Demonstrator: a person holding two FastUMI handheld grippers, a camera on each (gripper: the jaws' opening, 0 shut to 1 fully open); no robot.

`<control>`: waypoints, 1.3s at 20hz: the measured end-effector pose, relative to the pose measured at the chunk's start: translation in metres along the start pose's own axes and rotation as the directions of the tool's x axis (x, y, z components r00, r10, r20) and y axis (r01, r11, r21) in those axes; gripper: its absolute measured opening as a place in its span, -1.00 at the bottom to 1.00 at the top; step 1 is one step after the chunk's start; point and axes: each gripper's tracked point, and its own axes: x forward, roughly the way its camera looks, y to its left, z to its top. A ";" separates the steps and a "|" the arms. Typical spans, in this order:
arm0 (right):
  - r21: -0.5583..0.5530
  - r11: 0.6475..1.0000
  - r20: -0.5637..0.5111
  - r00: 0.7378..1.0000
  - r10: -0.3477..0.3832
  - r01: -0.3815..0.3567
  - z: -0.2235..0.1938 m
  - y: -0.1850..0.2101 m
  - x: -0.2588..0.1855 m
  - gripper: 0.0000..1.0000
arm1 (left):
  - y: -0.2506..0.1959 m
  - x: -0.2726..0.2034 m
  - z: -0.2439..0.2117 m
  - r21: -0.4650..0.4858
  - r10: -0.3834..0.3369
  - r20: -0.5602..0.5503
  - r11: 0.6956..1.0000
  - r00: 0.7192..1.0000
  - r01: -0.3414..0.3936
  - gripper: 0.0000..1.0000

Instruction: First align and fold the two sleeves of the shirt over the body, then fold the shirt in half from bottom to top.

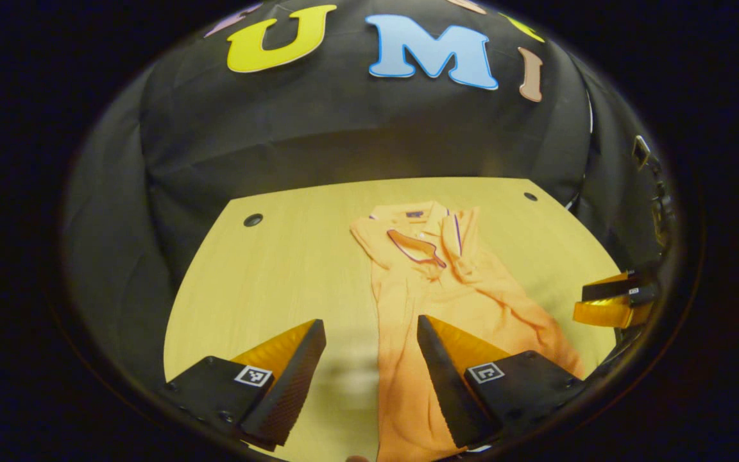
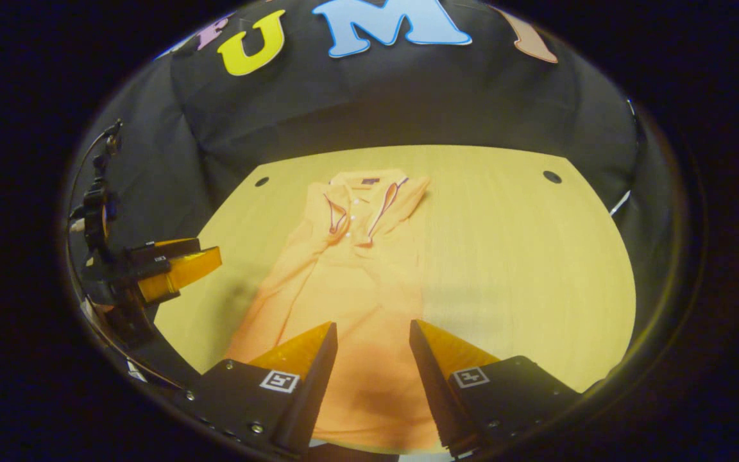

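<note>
An orange polo shirt [image 1: 446, 282] lies lengthwise on the wooden table [image 1: 280, 256], collar at the far end, hem toward me. It forms a narrow strip with cloth folded inward over the body. My left gripper [image 1: 369, 330] hangs open over the shirt's lower left edge, one finger above bare wood and one above cloth. In the right gripper view the shirt [image 2: 344, 269] runs from the far collar down to my right gripper [image 2: 373, 330], which is open above the hem end. Each gripper also appears from the side: the right one [image 1: 578, 305] and the left one [image 2: 215, 256].
The table [image 2: 523, 256] has round cable holes near its far corners [image 1: 253, 219] [image 2: 552, 176]. The black cloth wall rises close behind the far edge. Bare wood stretches to the left of the shirt in the left gripper view and to its right in the right gripper view.
</note>
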 end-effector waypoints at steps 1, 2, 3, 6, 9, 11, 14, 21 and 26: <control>-0.006 1.000 -0.020 1.000 0.006 -0.006 -0.008 0.001 0.001 0.44 | -0.002 -0.005 -0.011 0.013 -0.007 -0.016 1.000 1.000 0.007 0.90; -0.013 1.000 -0.041 0.999 0.011 -0.012 -0.018 0.002 0.000 0.44 | -0.004 -0.009 -0.021 0.023 -0.015 -0.031 1.000 0.999 0.016 0.90; -0.020 1.000 -0.065 0.998 0.016 -0.017 -0.027 0.003 0.000 0.44 | -0.006 -0.013 -0.031 0.033 -0.024 -0.048 0.999 0.999 0.025 0.90; -0.032 0.999 -0.165 0.986 0.033 -0.038 -0.063 0.009 -0.002 0.44 | -0.013 -0.021 -0.060 0.057 -0.051 -0.102 0.997 0.993 0.057 0.90; -0.054 0.998 -0.258 0.966 0.028 -0.044 -0.091 0.009 0.000 0.44 | -0.023 -0.026 -0.091 0.079 -0.078 -0.171 0.993 0.982 0.093 0.90; -0.084 0.996 -0.302 0.953 0.013 -0.041 -0.108 0.009 -0.003 0.44 | -0.026 -0.033 -0.111 0.092 -0.086 -0.213 0.990 0.973 0.107 0.90; -0.134 0.991 -0.364 0.931 -0.023 -0.028 -0.125 -0.001 -0.003 0.44 | -0.031 -0.036 -0.137 0.107 -0.088 -0.271 0.987 0.959 0.121 0.90; -0.171 0.985 -0.499 0.862 -0.085 -0.002 -0.156 -0.015 -0.007 0.44 | -0.027 -0.036 -0.179 0.114 -0.055 -0.393 0.988 0.918 0.108 0.90; -0.230 0.973 -0.537 0.834 -0.129 0.002 -0.166 -0.018 -0.004 0.44 | -0.027 -0.031 -0.202 0.128 -0.035 -0.478 0.986 0.878 0.109 0.92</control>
